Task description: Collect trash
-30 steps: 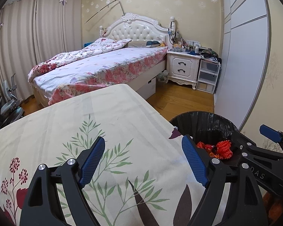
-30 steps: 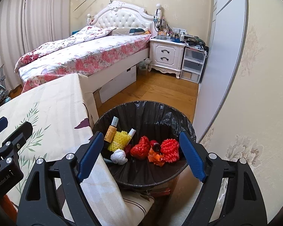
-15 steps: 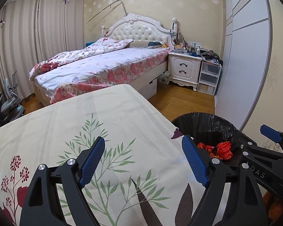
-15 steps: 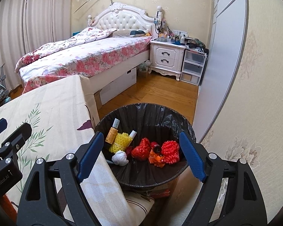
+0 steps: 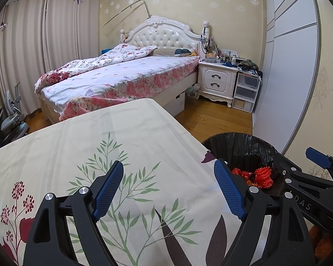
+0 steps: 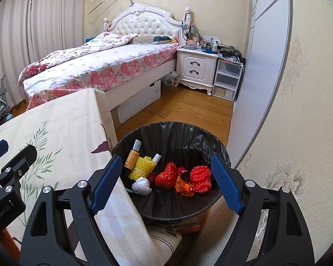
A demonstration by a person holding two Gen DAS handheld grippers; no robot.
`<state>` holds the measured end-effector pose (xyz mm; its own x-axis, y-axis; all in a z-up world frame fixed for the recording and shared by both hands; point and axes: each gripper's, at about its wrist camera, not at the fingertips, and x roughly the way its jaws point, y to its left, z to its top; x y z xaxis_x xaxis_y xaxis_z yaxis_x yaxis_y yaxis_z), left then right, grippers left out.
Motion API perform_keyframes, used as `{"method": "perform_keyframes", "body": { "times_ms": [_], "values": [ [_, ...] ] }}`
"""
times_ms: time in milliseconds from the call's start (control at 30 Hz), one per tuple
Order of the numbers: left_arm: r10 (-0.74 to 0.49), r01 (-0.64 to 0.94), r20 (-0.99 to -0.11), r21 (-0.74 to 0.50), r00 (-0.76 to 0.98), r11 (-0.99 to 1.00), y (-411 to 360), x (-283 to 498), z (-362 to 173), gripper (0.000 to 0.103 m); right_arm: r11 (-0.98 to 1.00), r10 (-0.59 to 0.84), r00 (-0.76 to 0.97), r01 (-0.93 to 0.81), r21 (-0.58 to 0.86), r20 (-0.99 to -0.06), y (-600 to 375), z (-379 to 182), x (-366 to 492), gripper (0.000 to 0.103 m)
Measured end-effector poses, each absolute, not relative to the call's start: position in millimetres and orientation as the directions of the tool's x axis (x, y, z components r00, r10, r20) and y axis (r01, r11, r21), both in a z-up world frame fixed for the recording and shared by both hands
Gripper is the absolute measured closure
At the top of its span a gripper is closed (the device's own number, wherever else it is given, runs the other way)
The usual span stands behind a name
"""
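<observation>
Your left gripper (image 5: 168, 190) hangs with jaws apart and nothing between them above the counter (image 5: 100, 146), which is draped in a cream cloth printed with leaves and flowers. Your right gripper (image 6: 164, 181), jaws equally apart and empty, is above the round bin with a black plastic liner (image 6: 177, 133) just beside the counter's edge. In the bin lie an orange-labelled bottle (image 6: 132, 157), yellow foam netting (image 6: 142, 166), a crumpled white wad (image 6: 141, 185), a red wrapper (image 6: 167, 176) and red foam netting (image 6: 202, 177).
</observation>
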<state>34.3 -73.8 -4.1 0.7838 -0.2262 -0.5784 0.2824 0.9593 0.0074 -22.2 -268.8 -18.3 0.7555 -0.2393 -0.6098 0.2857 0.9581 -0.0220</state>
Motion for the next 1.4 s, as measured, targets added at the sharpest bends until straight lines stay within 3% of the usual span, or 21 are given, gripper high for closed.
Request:
{"method": "perform_keyframes", "body": {
  "times_ms": [1400],
  "values": [
    [-0.229,0.282,-0.583,-0.001,0.779,0.960,-75.5,29.3,-4.9,0.022,0.958,-0.239,0.755,0.284,-0.024,-0.610,-266.6,-18.4,-21.8,0.023]
  ]
}}
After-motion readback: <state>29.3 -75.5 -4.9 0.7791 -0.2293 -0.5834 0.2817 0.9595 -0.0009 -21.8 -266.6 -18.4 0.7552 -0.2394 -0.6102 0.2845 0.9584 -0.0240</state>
